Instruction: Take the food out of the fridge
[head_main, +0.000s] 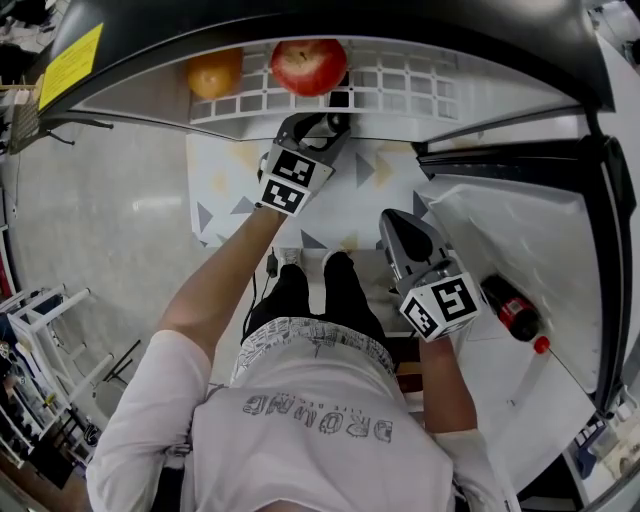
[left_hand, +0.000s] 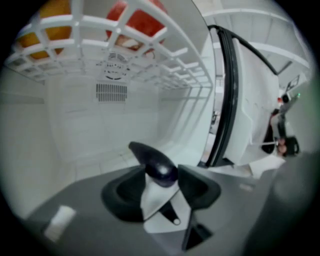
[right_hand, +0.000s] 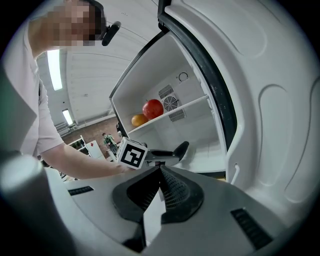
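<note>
1. left gripper (head_main: 328, 124): jaws wide and empty, reaching in under the wire shelf (head_main: 400, 85).
2. apple (head_main: 308, 65) and orange (head_main: 213, 73) sit on the shelf just above it.
3. right gripper (head_main: 393, 222): jaws together, empty.

Pale glossy floor (head_main: 110, 210); triangle-patterned mat (head_main: 225, 185); white rack (head_main: 45, 315) left; ceiling strip light (right_hand: 54, 69).

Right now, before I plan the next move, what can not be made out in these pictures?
Head view: the fridge top hides the back of the wire shelf behind the apple and the orange.
Head view: the bottle in the door is too small; its label is unreadable.
Left gripper view: the wire shelf's bars and the top edge cut off both fruits.
</note>
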